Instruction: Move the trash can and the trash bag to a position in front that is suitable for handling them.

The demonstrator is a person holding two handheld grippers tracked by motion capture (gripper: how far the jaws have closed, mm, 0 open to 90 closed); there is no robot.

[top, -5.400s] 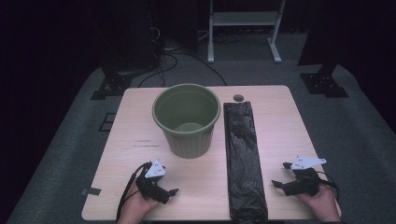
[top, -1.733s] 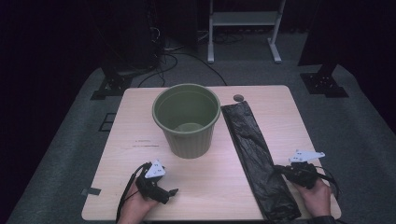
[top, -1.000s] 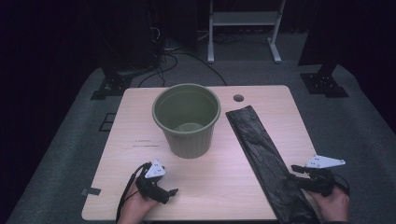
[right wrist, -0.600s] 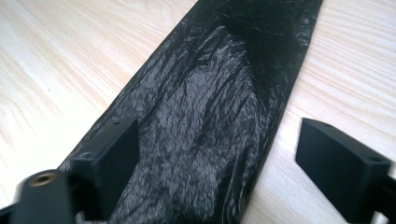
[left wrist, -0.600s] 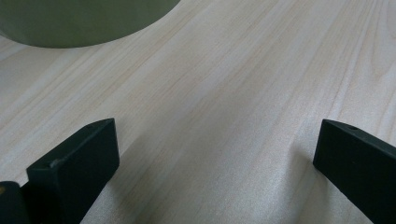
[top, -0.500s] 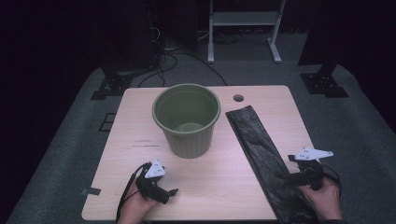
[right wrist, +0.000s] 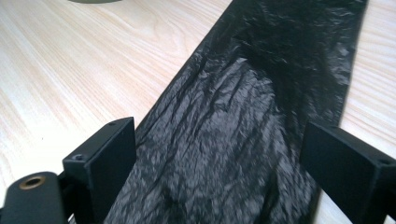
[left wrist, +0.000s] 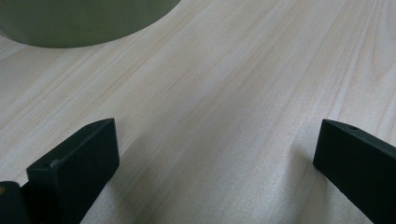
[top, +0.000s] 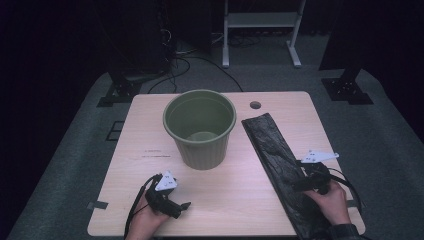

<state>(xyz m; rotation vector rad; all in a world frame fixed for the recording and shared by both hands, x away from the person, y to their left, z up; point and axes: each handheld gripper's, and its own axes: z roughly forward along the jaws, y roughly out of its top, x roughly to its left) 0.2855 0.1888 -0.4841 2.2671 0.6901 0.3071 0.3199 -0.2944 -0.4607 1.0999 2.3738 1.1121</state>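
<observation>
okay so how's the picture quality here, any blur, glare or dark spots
High view: dim, the room beyond the table nearly black. Left gripper view: sharp wood grain, soft shadows by the jaws. Right gripper view: black bag blurs toward the bottom, faint sheen on its wrinkles.

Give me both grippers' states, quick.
Left gripper: open, holding nothing.
Right gripper: jaws just opened, open over the black bag, not gripping it.

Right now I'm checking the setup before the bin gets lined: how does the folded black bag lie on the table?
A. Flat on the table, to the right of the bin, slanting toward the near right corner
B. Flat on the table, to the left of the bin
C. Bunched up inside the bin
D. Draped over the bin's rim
A: the black bag lies flat as a long strip right of the green bin, apart from it, its near end by the right gripper.
</observation>
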